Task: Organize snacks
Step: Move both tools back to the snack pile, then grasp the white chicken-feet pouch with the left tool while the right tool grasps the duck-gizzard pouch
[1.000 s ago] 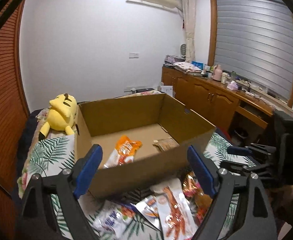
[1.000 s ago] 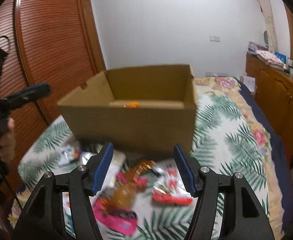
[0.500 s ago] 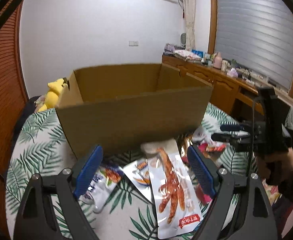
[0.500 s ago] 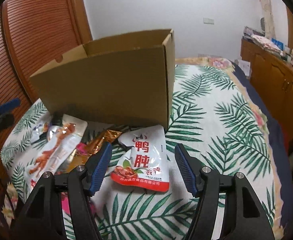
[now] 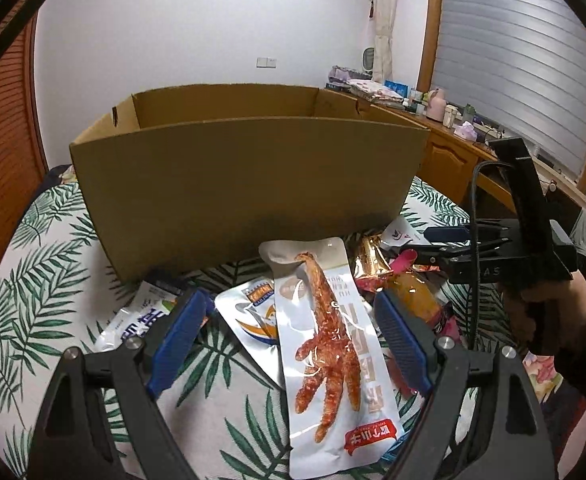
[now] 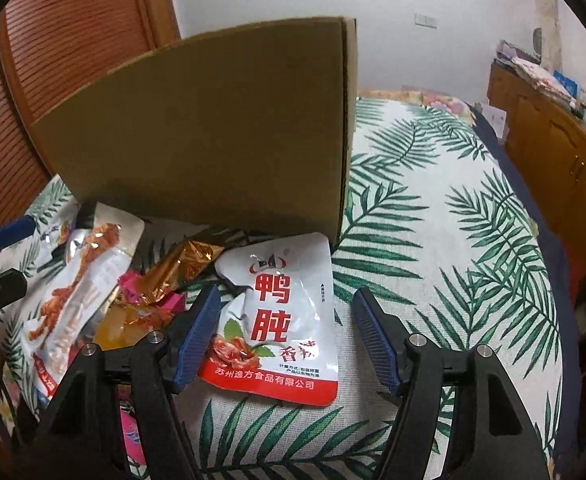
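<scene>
An open cardboard box (image 5: pixel 245 184) stands on the bed, with snack packets heaped in front of it. My left gripper (image 5: pixel 289 340) is open and low over a long white pouch printed with a red chicken foot (image 5: pixel 325 360); the blue pads do not touch it. My right gripper (image 6: pixel 287 336) hangs over a white-and-red pouch with red characters (image 6: pixel 281 312). Its jaws are opening and the pads stand clear of the pouch's sides. The right gripper (image 5: pixel 423 245), held by a hand (image 5: pixel 549 316), shows in the left wrist view. The left gripper (image 6: pixel 29 251) shows at the right wrist view's left edge.
A gold wrapper (image 6: pixel 181 264), a pink wrapper (image 6: pixel 165 300), an orange pouch (image 5: pixel 417 300) and blue-and-white packets (image 5: pixel 141 320) lie in the heap. The palm-leaf sheet (image 6: pixel 453 240) stretches to the right of the box. Wooden cabinets (image 6: pixel 565 152) stand right, slatted doors (image 6: pixel 73 40) left.
Both grippers have sunk from above the box to the packets in front of it, so the box's inside has dropped out of sight. The right jaws stand slightly wider.
</scene>
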`<state>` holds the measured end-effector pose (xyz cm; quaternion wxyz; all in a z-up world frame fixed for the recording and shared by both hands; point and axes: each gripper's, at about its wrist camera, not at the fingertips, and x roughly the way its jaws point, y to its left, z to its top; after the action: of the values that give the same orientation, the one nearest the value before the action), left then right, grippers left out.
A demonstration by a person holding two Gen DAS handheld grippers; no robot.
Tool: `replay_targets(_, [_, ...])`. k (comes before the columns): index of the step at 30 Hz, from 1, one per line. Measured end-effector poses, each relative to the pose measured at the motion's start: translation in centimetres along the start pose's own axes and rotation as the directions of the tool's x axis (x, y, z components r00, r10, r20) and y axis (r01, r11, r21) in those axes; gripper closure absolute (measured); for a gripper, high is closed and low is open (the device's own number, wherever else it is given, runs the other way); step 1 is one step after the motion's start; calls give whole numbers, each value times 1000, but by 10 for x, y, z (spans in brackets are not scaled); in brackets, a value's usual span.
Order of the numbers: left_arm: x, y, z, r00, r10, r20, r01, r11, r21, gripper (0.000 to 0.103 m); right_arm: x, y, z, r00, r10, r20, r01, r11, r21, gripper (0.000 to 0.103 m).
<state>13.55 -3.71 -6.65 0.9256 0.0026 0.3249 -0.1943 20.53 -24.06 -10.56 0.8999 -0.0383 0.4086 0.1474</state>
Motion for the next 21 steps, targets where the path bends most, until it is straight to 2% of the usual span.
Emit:
replay_targets(7, [11,-6,-1,1000,2,-30,-2,1000,-3,16,7,17,-1,997,-80,-16,79,994,-72,31])
replay_targets(11, [18,-9,-1,998,12,-54,-12,1000,4,19,5,12,-3,997,-71,-4,71,996,-46,40])
replay_targets(17, [32,-12,-4,993,8,-116,-6,1000,14,37,3,7,-7,998,-56,7,57,998,-34,41])
replay_targets(21, [39,-18,-2,991,6,-134,-2,1000,29,39,-1,-1,-6,999,-38,13,38,999,-15,41])
